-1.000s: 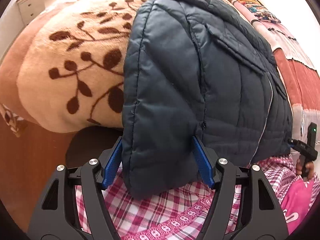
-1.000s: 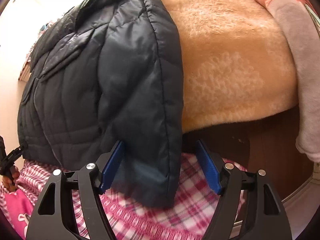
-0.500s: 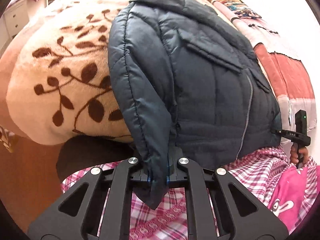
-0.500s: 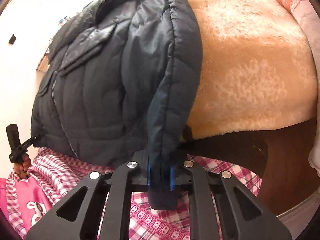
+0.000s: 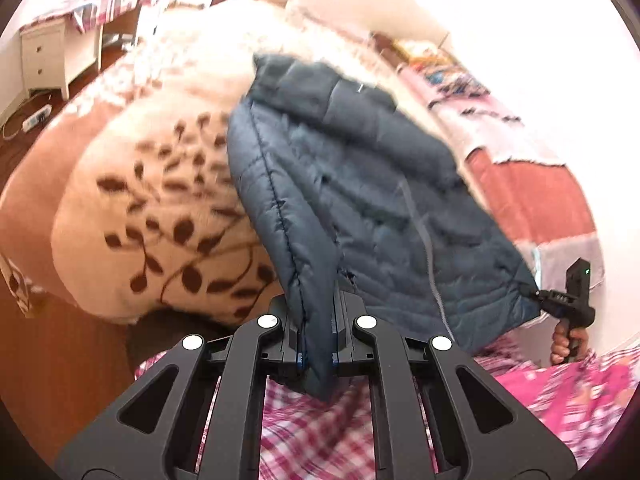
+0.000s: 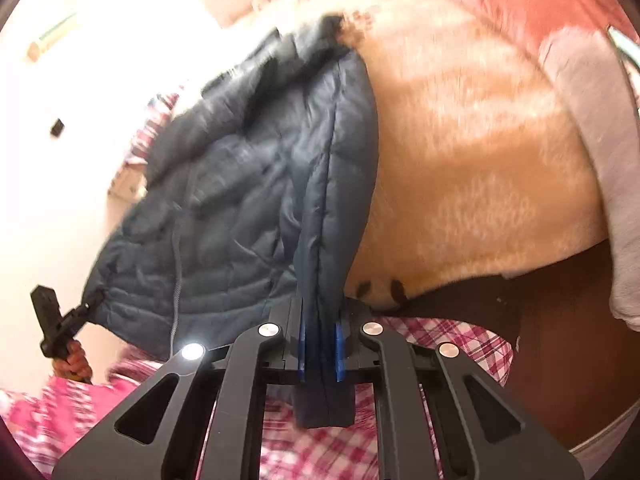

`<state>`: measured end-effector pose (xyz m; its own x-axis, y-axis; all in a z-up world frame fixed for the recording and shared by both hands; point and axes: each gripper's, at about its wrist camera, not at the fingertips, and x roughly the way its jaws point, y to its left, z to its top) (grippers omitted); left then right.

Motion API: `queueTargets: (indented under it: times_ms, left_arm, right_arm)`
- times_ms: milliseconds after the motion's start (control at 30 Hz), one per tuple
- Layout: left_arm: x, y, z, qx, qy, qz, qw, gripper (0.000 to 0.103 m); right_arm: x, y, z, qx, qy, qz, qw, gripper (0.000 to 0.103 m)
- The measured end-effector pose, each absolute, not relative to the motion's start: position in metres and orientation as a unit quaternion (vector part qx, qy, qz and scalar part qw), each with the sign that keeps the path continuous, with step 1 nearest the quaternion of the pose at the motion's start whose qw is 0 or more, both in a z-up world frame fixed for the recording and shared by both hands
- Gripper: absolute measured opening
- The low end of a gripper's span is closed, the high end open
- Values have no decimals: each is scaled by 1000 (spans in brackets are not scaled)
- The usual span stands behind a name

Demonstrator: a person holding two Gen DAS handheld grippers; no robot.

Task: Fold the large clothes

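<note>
A dark blue quilted puffer jacket (image 5: 360, 184) lies face up on a bed, zipper down its middle, its lower part lifted off the blanket. My left gripper (image 5: 318, 340) is shut on the jacket's left bottom corner. My right gripper (image 6: 319, 344) is shut on the jacket's (image 6: 248, 200) right bottom corner. Each gripper shows in the other's view, the right one (image 5: 568, 304) at the jacket's far hem corner and the left one (image 6: 60, 320) likewise. The jacket's collar end rests on the bed.
A cream fleece blanket with brown leaf print (image 5: 160, 208) covers the bed. A pink and red quilt (image 5: 528, 184) lies along the wall side. A white drawer unit (image 5: 44, 60) stands on the wooden floor far left. My pink checked clothing (image 5: 320, 432) fills the bottom.
Both grippers closed on the jacket's bottom corners, then lifted and pulled the hem up and back. The jacket's lower half now hangs raised off the blanket.
</note>
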<state>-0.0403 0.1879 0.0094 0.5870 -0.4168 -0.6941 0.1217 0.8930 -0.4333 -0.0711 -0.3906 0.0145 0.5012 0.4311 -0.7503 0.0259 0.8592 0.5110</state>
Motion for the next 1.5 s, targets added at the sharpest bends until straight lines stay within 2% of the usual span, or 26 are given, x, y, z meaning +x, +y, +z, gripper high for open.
queueTargets:
  times_ms: [167,433,700,933,1100,1267,1500]
  left_arm:
    - [-61,197,36,-188,403,-164,880,9]
    - [-104,207,53,-210,387,-185,879,9]
    - [-61,208,79,-243,344,-194,886,9]
    - [35,214,119,-289,297,-192,890,9]
    - [134,201,137,-272,282,-164,905,10]
    - [240,193,121,-280,304,-99,905,10]
    - [369,180,49,-287,371,-35,883,10]
  right_arm:
    - [-92,-403,46,247,452,126,848,11]
    - [-118,-401,69,249,450,138,847,11]
    - [-71,-406,103,281,392,170,860,11]
    - [28,-415,156,300,349,184,868,11]
    - [126,-416,177,330,340,164,865,11]
    - [246,-413,159,351,357,118,858,11]
    - [361,-404,87,333,417,58,844,11]
